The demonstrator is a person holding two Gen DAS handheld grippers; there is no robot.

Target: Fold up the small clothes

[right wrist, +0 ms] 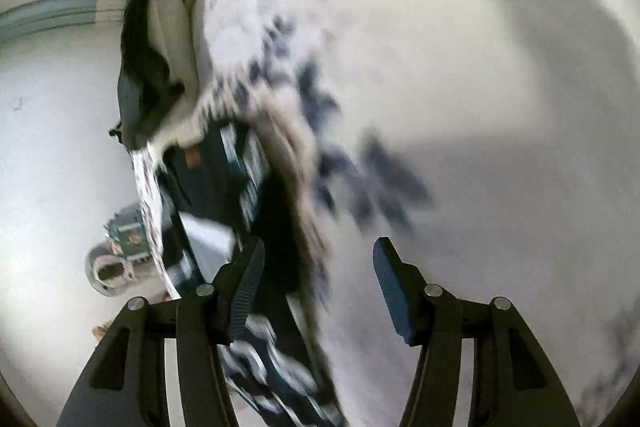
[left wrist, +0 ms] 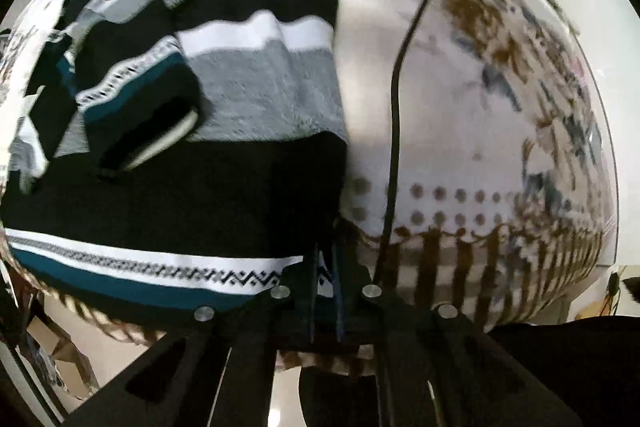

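The left tool (left wrist: 324, 279) is pinched narrow on the hem corner of a thick black knit sweater with white, grey and teal stripes (left wrist: 240, 115), which lies spread on the white patterned cloth with brown fringe (left wrist: 460, 147) that covers the tabletop. The right tool (right wrist: 318, 275) hangs wide and empty over that cloth, the sweater's edge just beside its left finger. The knit looks soft, floppy and fairly weighty, so I judge it best gripped at hem corners or shoulder seams, where layers bunch firmly.

A striped black, white, grey and teal knit sweater (left wrist: 248, 99) lies crumpled, sleeve folded across its body.
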